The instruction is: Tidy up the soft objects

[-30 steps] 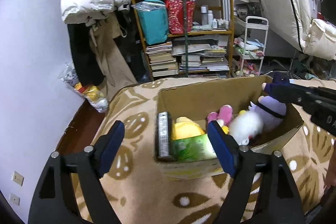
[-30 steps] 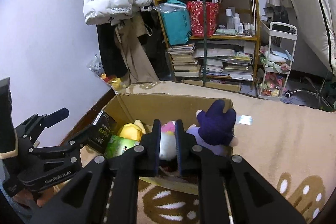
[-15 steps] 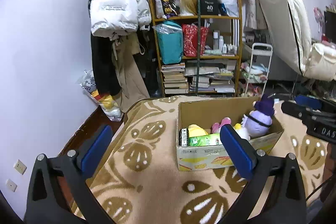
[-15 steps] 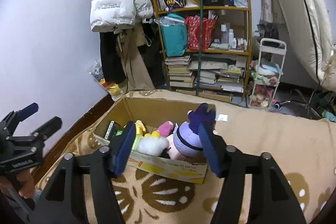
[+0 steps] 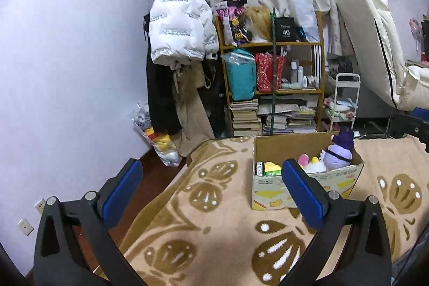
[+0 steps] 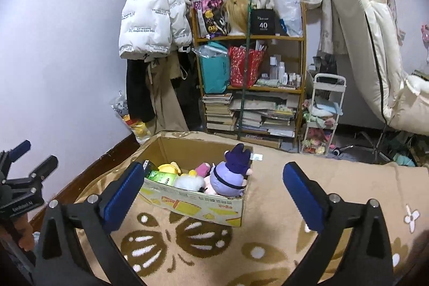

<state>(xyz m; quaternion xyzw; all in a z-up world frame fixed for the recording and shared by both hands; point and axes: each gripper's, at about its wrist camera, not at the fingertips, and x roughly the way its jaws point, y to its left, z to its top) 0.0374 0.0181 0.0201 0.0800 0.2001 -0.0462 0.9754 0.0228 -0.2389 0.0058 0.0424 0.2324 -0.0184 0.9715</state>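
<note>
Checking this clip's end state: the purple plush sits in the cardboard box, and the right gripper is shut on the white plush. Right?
Not quite. The purple plush is in the box, but the right wrist view shows the right gripper open and empty; the white plush lies in the box.

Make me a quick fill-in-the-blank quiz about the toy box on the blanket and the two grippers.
1. The purple plush sits inside the ____ box.
2. The box rests on a tan blanket with a ____ pattern.
3. The right gripper has just been opening and holds ____.
4. The left gripper has its jaws ____.

Missing words: cardboard; brown; nothing; open
</note>
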